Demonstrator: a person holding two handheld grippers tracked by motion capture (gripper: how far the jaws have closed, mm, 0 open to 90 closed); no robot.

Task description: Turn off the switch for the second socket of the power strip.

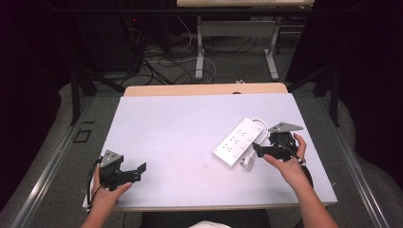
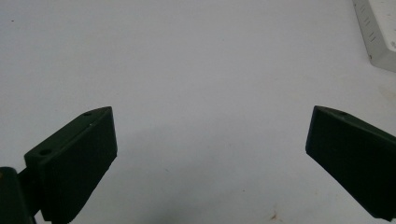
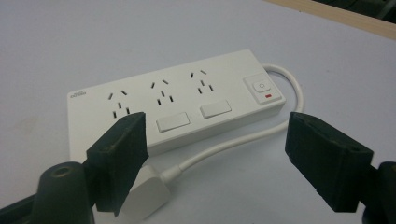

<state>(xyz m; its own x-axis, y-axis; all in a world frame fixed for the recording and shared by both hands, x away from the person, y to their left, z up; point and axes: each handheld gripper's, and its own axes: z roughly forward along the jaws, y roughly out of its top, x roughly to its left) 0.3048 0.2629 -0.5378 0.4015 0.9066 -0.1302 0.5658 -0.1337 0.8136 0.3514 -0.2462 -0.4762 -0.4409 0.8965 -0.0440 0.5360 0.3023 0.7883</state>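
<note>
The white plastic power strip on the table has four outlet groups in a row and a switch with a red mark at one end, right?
Not quite: the white plastic power strip has three outlet groups, as the right gripper view shows; the switch with its red mark is there.

In the high view the table (image 1: 190, 123) takes up the middle of the frame. The power strip (image 1: 239, 141) lies on it right of centre, set diagonally from lower left to upper right. Its cord (image 1: 261, 124) loops round the upper right end and runs down the strip's right side to the plug (image 1: 247, 163), which lies on the table just below the strip. The right gripper (image 1: 259, 151) sits just right of the plug. The left gripper (image 1: 135, 172) is at lower left, well apart from the strip.
</note>
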